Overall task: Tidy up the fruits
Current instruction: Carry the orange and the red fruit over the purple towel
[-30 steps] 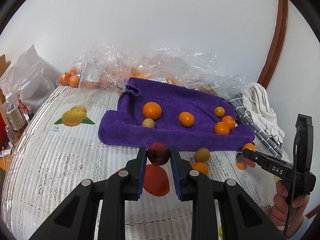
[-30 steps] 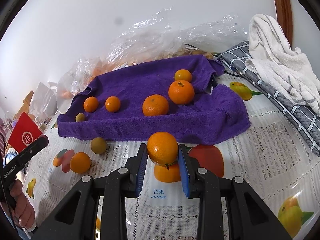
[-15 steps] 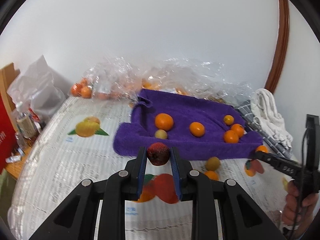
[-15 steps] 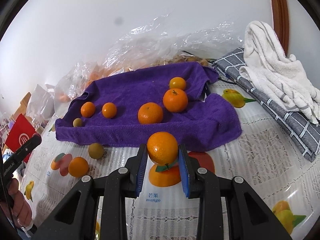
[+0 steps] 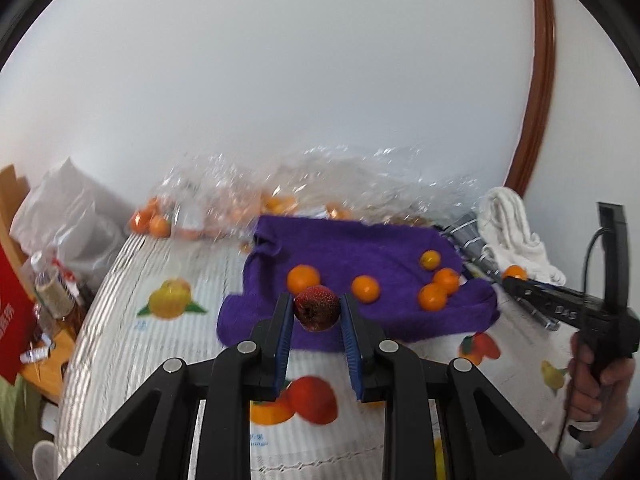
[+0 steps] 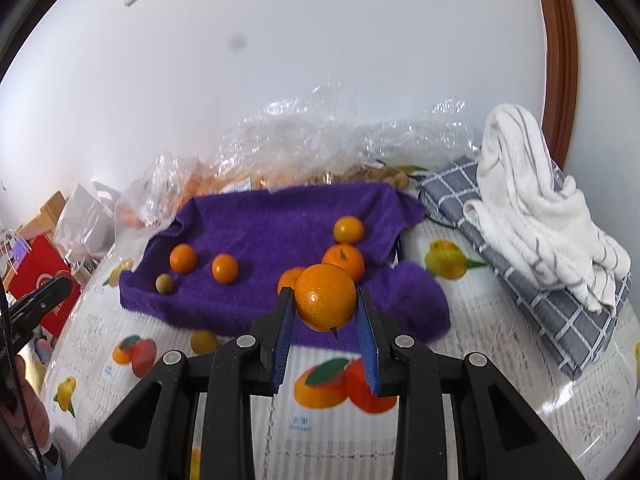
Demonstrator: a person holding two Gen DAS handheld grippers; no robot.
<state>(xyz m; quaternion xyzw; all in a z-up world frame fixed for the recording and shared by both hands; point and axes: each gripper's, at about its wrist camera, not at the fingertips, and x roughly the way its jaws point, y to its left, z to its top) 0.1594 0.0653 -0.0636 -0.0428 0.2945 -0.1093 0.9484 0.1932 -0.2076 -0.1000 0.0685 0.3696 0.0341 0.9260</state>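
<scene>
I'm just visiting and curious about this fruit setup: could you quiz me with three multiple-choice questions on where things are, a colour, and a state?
1. Where do most loose oranges lie?
A. on the purple towel
B. on the white towel
C. on the checked cloth

2. What colour is the fruit in the left gripper?
A. green
B. dark red
C. yellow

3. The right gripper is:
A. open, nothing in it
B. shut on a bottle
C. shut on the orange

Answers: A, five sit on purple cloth; B, it is dark red; C, both fingers press the orange.
</scene>
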